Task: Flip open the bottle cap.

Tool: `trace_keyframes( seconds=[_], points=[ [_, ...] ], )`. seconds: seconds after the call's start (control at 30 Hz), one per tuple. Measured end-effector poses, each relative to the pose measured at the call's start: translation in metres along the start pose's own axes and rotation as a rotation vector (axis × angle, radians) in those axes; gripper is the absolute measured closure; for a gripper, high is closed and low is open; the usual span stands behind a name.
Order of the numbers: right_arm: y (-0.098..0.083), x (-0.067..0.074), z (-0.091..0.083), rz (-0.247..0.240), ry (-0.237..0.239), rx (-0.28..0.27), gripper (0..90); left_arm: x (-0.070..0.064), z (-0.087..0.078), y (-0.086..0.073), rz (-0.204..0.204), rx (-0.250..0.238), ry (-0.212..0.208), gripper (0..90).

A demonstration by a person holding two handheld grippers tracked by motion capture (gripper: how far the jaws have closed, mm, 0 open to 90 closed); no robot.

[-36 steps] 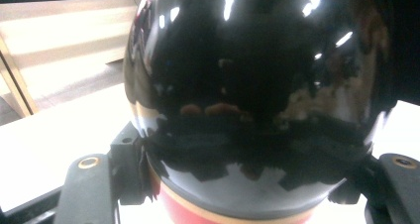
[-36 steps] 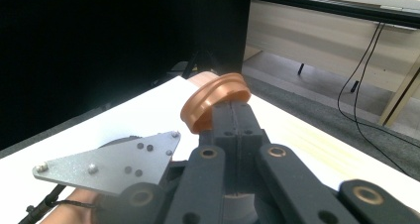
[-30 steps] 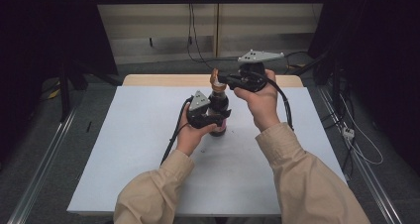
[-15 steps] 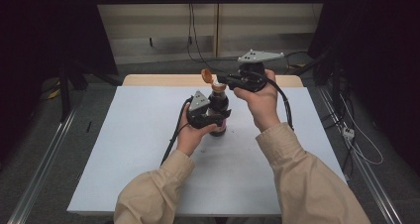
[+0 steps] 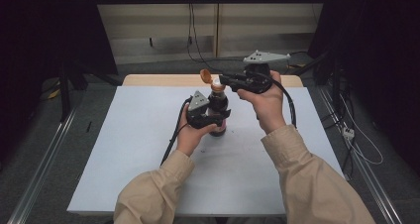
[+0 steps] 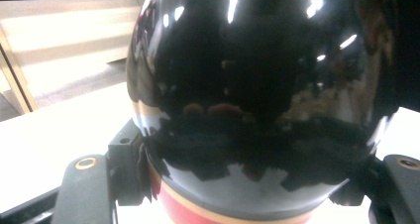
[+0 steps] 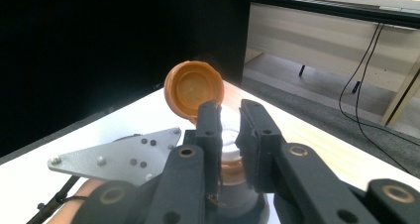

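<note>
Bottle held upright, cap flipped back

Bottle [image 5: 218, 110] stands mid-table [image 5: 124, 149], dark with a red band low on its body, clamped around the middle by my left tongs [image 5: 214, 118]. Its orange cap [image 5: 205, 76] hangs tipped open at the neck, hollow side facing my right tongs [image 5: 224, 80]. Those jaws have just been opening; they stand slightly apart over the white mouth, gripping nothing. Cables trail behind; nothing else stands close.

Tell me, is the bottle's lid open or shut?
Open. The orange cap is flipped up and back, showing its hollow inside, and the bottle has its white mouth uncovered.
</note>
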State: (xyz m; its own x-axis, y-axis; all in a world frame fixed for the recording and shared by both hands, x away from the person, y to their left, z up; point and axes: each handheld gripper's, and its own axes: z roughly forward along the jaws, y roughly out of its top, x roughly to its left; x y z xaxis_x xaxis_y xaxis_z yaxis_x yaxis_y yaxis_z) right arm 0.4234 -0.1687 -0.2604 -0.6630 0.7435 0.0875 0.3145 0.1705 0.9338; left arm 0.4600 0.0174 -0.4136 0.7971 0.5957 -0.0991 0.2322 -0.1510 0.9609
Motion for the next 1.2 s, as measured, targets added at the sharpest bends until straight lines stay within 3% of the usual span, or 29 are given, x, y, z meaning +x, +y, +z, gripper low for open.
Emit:
trace_keyframes(
  seconds=[0.23,0.83,1.2],
  points=[
    [-0.004,-0.005,-0.007,0.013,-0.017,-0.015,67.8,0.001,-0.002,0.001,-0.006,0.012,-0.009,27.9],
    [-0.014,-0.012,-0.020,0.027,-0.021,-0.028,56.3,0.001,-0.007,0.002,-0.013,0.062,-0.027,21.6],
    [-0.023,-0.015,-0.022,0.018,-0.016,-0.029,44.7,0.005,-0.021,0.007,-0.004,0.071,-0.055,19.3]
  ],
)
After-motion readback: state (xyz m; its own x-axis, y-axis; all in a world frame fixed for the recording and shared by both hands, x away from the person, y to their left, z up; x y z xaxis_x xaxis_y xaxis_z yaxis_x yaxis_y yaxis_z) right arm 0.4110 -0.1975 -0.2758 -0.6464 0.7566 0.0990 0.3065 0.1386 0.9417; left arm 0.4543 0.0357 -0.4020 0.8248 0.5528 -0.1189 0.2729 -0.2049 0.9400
